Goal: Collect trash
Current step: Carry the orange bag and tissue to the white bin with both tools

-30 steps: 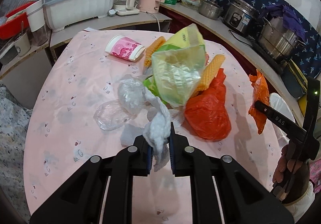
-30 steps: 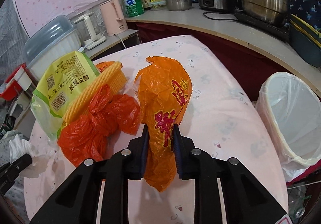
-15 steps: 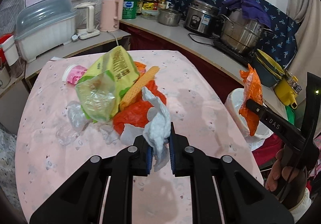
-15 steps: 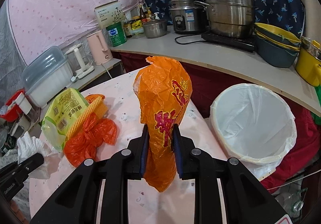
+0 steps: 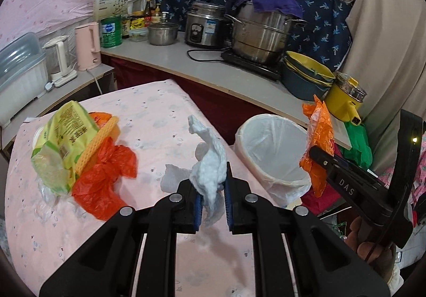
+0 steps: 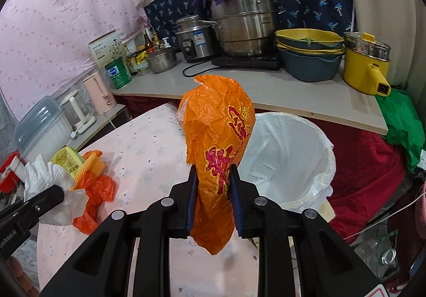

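My right gripper [image 6: 212,197] has its fingers clamped on the orange bag [image 6: 217,153], long axis upright, top above them, tail hanging below, hiding part of the lined trash bin [image 6: 298,164]. My left gripper [image 5: 212,202] pinches the white tissue [image 5: 210,164] upright above the pink tabletop [image 5: 157,121].

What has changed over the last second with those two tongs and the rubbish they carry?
Both tongs swung away from the trash pile toward the white-lined bin. The right tongs carried the orange bag to the bin's near rim; the left tongs brought the white tissue along, and the bin now shows in their view too. Nothing was released: both grips unchanged, and the pile stays on the table.
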